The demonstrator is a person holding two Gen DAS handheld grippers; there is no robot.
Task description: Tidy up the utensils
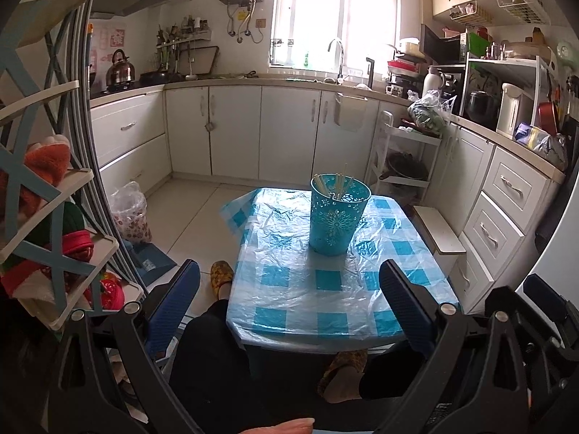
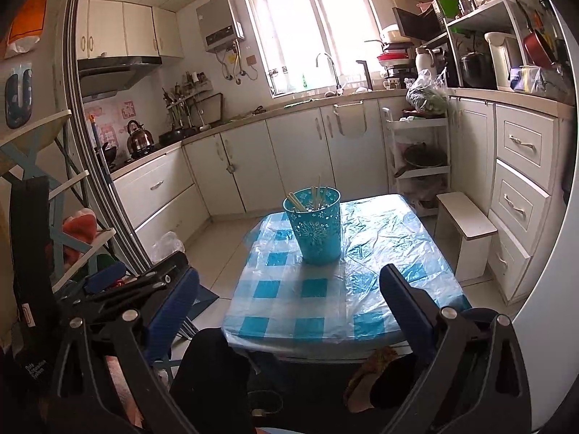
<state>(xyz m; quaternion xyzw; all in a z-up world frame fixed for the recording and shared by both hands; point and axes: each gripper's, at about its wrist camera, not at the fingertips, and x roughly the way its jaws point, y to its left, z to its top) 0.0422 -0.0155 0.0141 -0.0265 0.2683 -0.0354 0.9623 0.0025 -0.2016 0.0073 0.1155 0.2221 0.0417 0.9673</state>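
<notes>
While the chopsticks (image 1: 338, 182) stand in the blue cup (image 1: 338, 217) on the table (image 1: 289, 300), the left gripper (image 1: 289, 300) and right gripper (image 2: 289, 303) hang wide apart, empty — the sticks look light, stiff, slippery; pinch near the tops.

Ahead of your wide-open left gripper (image 1: 289, 296) the table (image 1: 289, 296) lies bare; only the turquoise holder (image 1: 339, 215) stands beyond, chopsticks (image 1: 340, 182) sticking up

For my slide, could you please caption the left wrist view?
Open left gripper above checked table; chopsticks in teal holder.
</notes>
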